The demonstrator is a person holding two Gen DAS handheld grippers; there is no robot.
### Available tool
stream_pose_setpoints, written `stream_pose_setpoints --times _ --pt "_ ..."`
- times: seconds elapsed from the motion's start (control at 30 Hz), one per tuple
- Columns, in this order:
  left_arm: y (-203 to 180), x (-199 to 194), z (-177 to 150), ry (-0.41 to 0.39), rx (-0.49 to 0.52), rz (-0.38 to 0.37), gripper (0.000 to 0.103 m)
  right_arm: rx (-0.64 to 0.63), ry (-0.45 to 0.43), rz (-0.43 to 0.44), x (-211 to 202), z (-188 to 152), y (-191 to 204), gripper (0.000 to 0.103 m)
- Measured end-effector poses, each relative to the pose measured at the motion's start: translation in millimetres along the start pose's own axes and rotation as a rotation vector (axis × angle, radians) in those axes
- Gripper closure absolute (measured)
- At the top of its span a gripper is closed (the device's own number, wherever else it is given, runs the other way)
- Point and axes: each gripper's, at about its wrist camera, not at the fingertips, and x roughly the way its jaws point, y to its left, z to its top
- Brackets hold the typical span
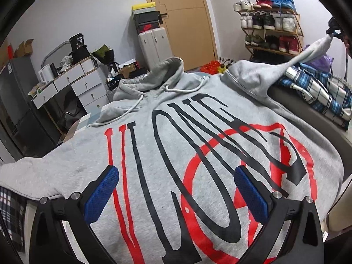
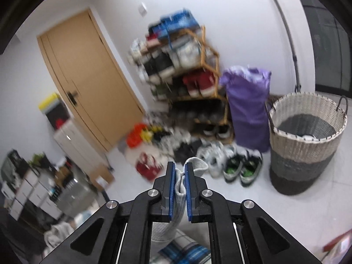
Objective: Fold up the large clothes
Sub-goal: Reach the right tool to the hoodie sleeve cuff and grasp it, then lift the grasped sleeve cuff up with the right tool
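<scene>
Lying: a grey hoodie (image 1: 198, 136) spread front-up on a flat surface, hood (image 1: 167, 70) toward the far wall, black letters and a red circle printed across the chest.
Left gripper (image 1: 176, 189): hangs over the lower part of the hoodie's chest, its tongs spread wide, nothing between the blue pads (image 1: 103, 193); whether the pads touch the cloth I cannot tell.
Right gripper (image 2: 180, 189): tongs drawn narrow and pinched on the cuff of the hoodie's sleeve (image 2: 194, 165); grey ribbed cloth is squeezed between the two blue pads and pokes out beyond the tips.
Sleeve (image 1: 308, 52): in the left wrist view it rises from the hoodie's shoulder up to the right gripper at the upper right edge, pulled into a taut slant, clear of the surface.
Drawstrings (image 1: 132, 107): two white cords lie loose below the hood, on the chest.
Plaid cloth (image 1: 319, 90): blue, white and black check, heaped beside the hoodie under the lifted sleeve; a patch of it also shows under the right gripper.
Shoe rack (image 2: 187, 72): wooden, full of shoes, against the white wall; more shoes lie on the floor in front of it. The right wrist view is blurred here.
Purple bag (image 2: 248, 107): stands between the shoe rack and a woven basket (image 2: 305, 140).
Door (image 1: 182, 19): light brown wood, closed, on the far wall.
Drawers (image 1: 79, 83): white unit with clutter on top, left of the hoodie.
</scene>
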Motion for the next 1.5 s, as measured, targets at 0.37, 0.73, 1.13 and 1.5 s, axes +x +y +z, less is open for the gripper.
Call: stream_pose_setpoints --times 0.37,0.73,1.13,1.5 --pt "26 3 5 0.012 -0.128 -0.055 0.001 0.015 -0.104 0.329 -77 16 16 0.095" --pt "40 -9 3 -0.043 -0.170 -0.054 0.001 0.081 -0.090 -0.082 -70 -3 -24 0.103" --pt "53 -7 0 -0.050 -0.191 -0.083 0.001 0.025 0.116 0.076 -35 -20 3 0.080" --pt "35 0 -3 -0.008 -0.137 -0.089 0.001 0.478 0.439 0.078 58 -94 -131 0.039"
